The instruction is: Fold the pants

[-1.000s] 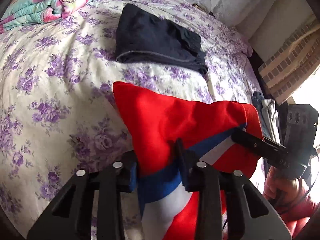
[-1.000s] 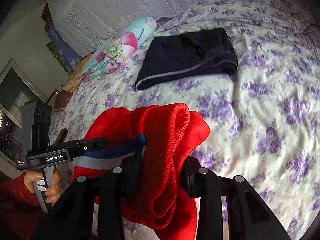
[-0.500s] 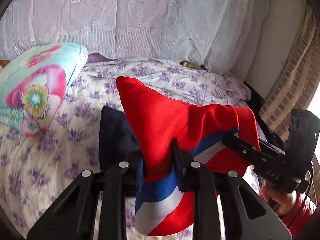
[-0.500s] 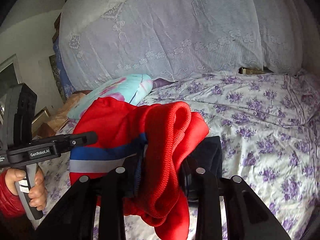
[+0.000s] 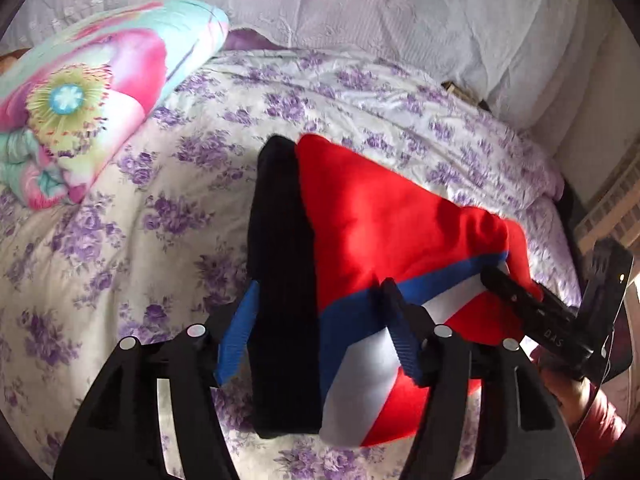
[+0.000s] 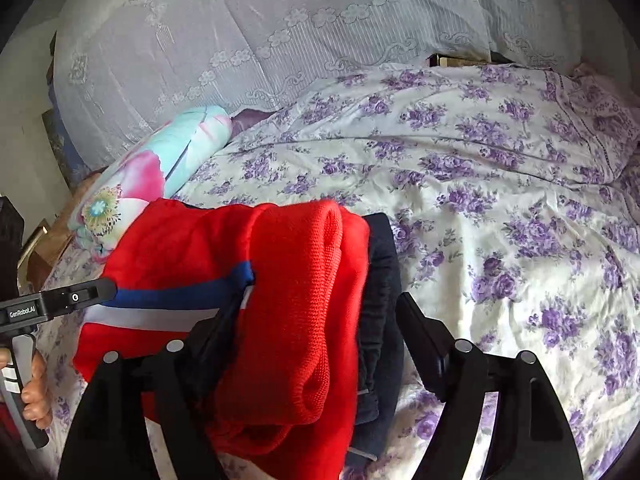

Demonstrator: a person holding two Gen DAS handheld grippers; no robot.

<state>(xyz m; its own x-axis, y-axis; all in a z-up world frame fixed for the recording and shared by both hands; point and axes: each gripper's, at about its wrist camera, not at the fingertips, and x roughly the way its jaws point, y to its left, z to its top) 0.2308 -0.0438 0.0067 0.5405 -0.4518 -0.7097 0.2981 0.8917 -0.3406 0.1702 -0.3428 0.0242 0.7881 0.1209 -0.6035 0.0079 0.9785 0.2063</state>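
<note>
Resting on top of a folded dark navy garment (image 5: 280, 280), the folded red pants with a blue and white stripe (image 5: 384, 236) lie on the bed's white sheet printed with purple flowers (image 5: 100, 260). The dark garment shows as a strip along the left edge of the red pants in the left wrist view and along their right edge in the right wrist view (image 6: 382, 300).

Left claw (image 5: 320, 340): its jaws have just been opening and now stand apart. The blue pad of the left finger (image 5: 236, 336) is clear of the cloth. Both garments lie between the fingers; the right finger sits against the striped part of the pants, and whether it presses cannot be told.

Right claw (image 6: 316, 324): its jaws have just been opening and stand wide. The red ribbed waistband (image 6: 300, 300) and the dark garment lie between the fingers; the right finger (image 6: 424, 332) stands just beside the dark cloth, not pressing it.

Each claw appears in the other's view, held by a hand (image 6: 36, 384) in a red sleeve (image 5: 600, 428).

A rolled quilt with pink flowers on turquoise (image 5: 88, 92) lies near the white lace cover (image 6: 240, 40) at the head of the bed.
</note>
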